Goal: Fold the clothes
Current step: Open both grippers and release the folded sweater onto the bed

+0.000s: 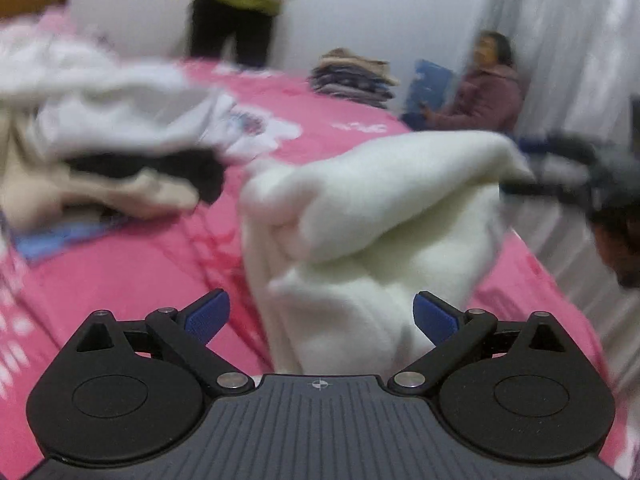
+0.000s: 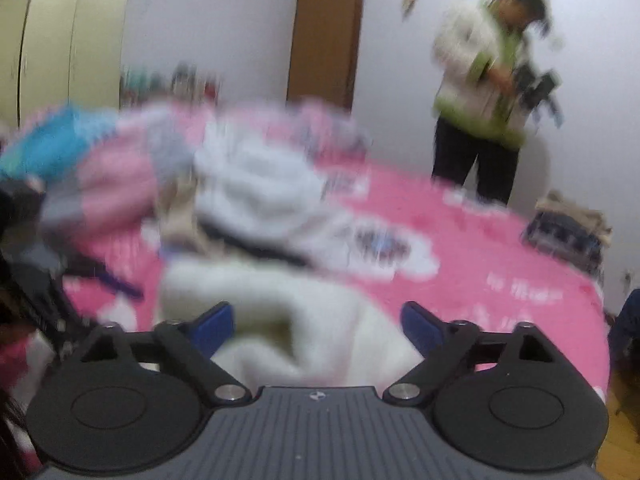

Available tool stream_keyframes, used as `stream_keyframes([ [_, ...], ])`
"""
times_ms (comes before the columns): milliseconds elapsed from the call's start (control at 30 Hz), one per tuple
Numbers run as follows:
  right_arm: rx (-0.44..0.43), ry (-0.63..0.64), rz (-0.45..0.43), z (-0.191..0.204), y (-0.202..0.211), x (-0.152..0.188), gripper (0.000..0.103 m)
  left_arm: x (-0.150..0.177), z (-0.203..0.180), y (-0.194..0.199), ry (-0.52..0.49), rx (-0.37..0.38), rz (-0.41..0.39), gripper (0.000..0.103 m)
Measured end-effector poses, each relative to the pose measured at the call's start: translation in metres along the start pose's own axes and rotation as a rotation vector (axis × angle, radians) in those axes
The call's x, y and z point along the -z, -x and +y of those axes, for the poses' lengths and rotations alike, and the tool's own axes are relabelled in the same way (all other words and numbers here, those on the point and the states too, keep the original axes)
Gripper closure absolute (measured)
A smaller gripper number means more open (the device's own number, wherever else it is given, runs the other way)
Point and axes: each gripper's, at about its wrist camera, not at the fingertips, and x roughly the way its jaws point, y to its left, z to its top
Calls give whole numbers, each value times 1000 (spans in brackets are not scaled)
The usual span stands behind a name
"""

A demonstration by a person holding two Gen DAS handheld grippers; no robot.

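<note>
Plainly, the left gripper (image 1: 321,316) has its two blue-padded black jaws spread wide, and nothing is pinched between them; the soft cream-white fleece garment (image 1: 372,216) lies just ahead of and between the fingers, bunched into thick folds on the bright pink printed bedspread (image 1: 132,280). Whether the right-hand pad brushes the fleece cannot be told. The right gripper (image 2: 318,326) likewise stands wide open with no grip on anything, the same cream-white fleece garment (image 2: 280,312) heaped right in front of its fingers, blurred.

Further out in the left wrist view, a loose pile of unfolded clothes in white, beige and black (image 1: 100,140) sits to the left on the bedspread, and a neat stack of folded dark and tan garments (image 1: 354,76) rests near the far edge. A seated person in a mauve jacket (image 1: 488,92) is beside the bed by a pale curtain (image 1: 568,40).

In the right wrist view, the loose pile shows pink, blue and white pieces (image 2: 192,176), the bedspread (image 2: 500,248) stretches right, and a standing person in a white and lime top (image 2: 484,80) is by the wall, near a brown wooden door (image 2: 326,36).
</note>
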Motion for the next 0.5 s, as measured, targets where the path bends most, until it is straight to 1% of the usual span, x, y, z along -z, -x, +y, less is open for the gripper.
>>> stream_keyframes([
  [33,3,5,49,3,-13,1,9,-2,5,-13,62,23,18,13],
  [67,10,-5,67,5,-22,2,10,1,7,-24,108,47,39,23],
  [100,14,-35,75,5,-30,4,16,4,8,-34,139,73,56,38],
  [133,16,-70,84,5,-35,5,32,6,4,-40,130,59,48,44],
  [167,27,-117,86,2,-38,9,40,7,-3,-41,80,27,16,49],
  [200,40,-166,86,0,-39,13,53,5,-10,-40,14,7,-11,57],
  [233,77,-192,74,-3,-37,18,67,2,-16,-37,-46,0,-33,64],
  [333,148,-173,-7,-4,-22,33,70,-13,-27,-26,-187,-25,-109,71],
  [400,225,-18,-50,13,-18,44,70,-22,-34,-25,-272,-51,-152,73],
  [433,260,72,-62,22,-21,49,70,-25,-36,-30,-310,-63,-153,74],
  [500,295,246,-83,40,-29,70,70,-20,-34,-50,-427,-91,-122,76],
])
